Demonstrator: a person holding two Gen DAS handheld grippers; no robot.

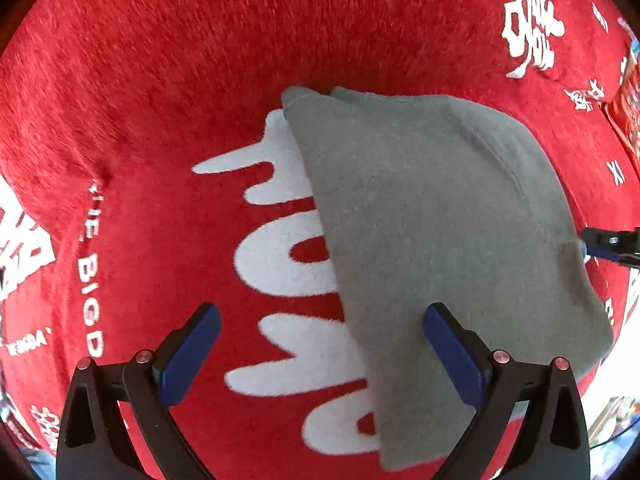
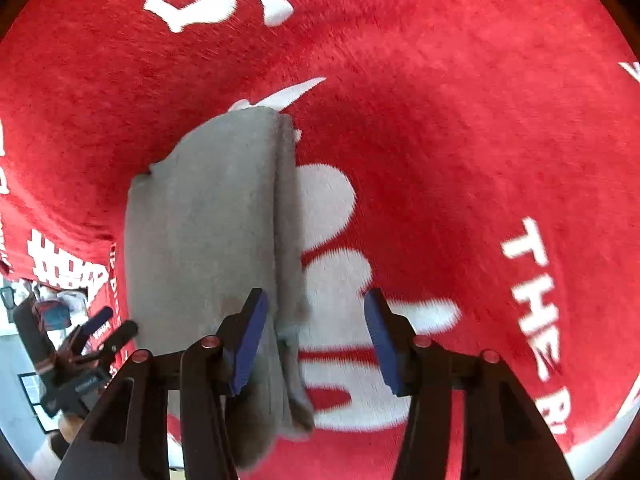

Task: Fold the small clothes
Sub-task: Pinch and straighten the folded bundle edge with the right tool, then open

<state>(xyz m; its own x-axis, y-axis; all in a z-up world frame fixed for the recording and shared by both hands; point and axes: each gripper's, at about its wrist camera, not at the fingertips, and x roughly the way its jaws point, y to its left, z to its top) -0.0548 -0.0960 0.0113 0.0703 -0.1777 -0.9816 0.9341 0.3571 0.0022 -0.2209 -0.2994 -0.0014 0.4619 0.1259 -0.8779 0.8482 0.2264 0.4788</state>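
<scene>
A small grey garment (image 1: 432, 216) lies folded on a red blanket (image 1: 168, 80) with white lettering. My left gripper (image 1: 322, 308) hangs open just above it, its right finger over the grey fabric and its left finger over the blanket. In the right wrist view the garment (image 2: 200, 240) shows a layered fold edge running down between the fingers of my right gripper (image 2: 316, 298). That gripper is open and its pads do not press the fabric. The right gripper (image 1: 590, 245) also shows at the garment's right edge. The left gripper (image 2: 116, 322) appears at lower left.
The red blanket (image 2: 460, 120) fills both views, with large white letters under and beside the garment. A person's hand (image 2: 68, 430) holds the left gripper at the lower left edge. Beyond the blanket's left edge are a pale floor and some clutter (image 2: 56, 312).
</scene>
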